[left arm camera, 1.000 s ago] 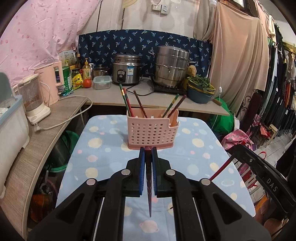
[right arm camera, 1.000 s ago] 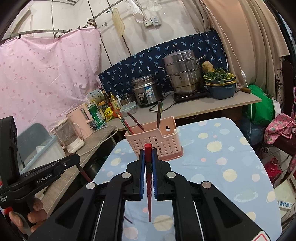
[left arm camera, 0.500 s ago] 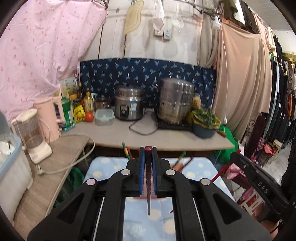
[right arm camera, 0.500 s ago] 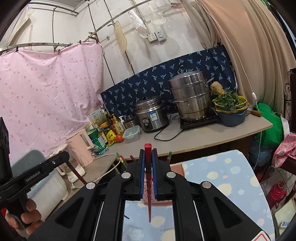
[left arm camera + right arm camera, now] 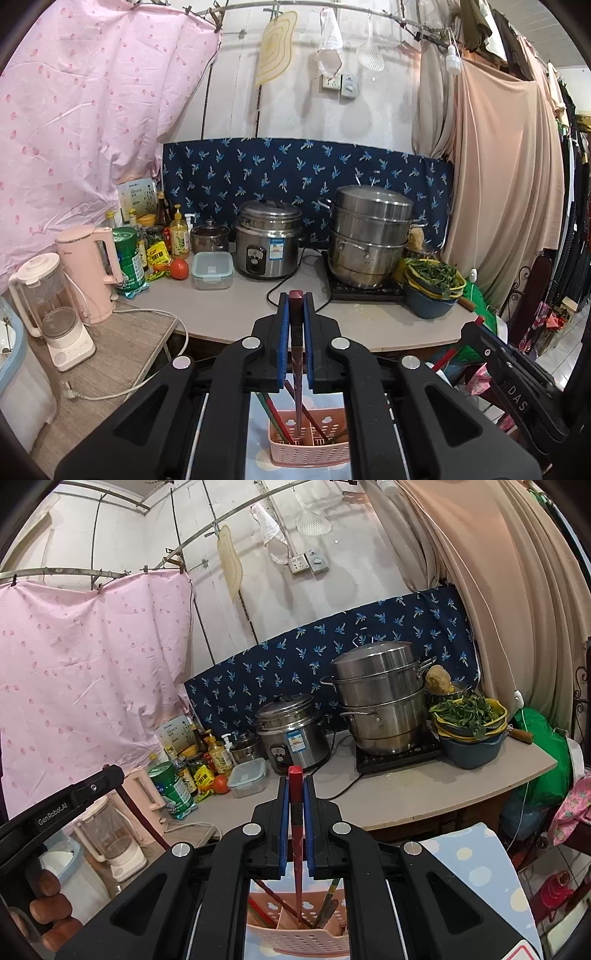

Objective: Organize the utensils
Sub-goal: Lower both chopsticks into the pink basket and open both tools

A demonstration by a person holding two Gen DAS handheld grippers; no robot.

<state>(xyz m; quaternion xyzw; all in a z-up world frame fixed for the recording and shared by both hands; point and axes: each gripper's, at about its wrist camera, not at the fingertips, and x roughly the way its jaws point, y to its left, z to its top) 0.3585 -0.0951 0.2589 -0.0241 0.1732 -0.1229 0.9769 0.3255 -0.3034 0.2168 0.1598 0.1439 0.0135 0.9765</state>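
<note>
A pink perforated utensil basket (image 5: 309, 448) stands on the dotted blue tablecloth, holding several chopsticks; it also shows in the right wrist view (image 5: 295, 932). My left gripper (image 5: 296, 325) is shut on a dark red chopstick (image 5: 296, 369) held upright, its tip hanging over the basket's middle compartment. My right gripper (image 5: 296, 805) is shut on a bright red chopstick (image 5: 296, 849), also upright with its tip over the basket. The other gripper shows at the right edge of the left view (image 5: 517, 387) and at the left of the right view (image 5: 62, 805).
Behind the table is a counter (image 5: 332, 314) with a rice cooker (image 5: 267, 243), a steel steamer pot (image 5: 369, 236), a bowl of greens (image 5: 432, 284), a food box (image 5: 212, 269), bottles, a pink kettle (image 5: 90, 269) and a blender (image 5: 51, 314). Curtains hang at right.
Both grippers have risen and come forward over the basket, tilting the chopsticks upright. The basket has gone from ahead of the fingers to below them.
</note>
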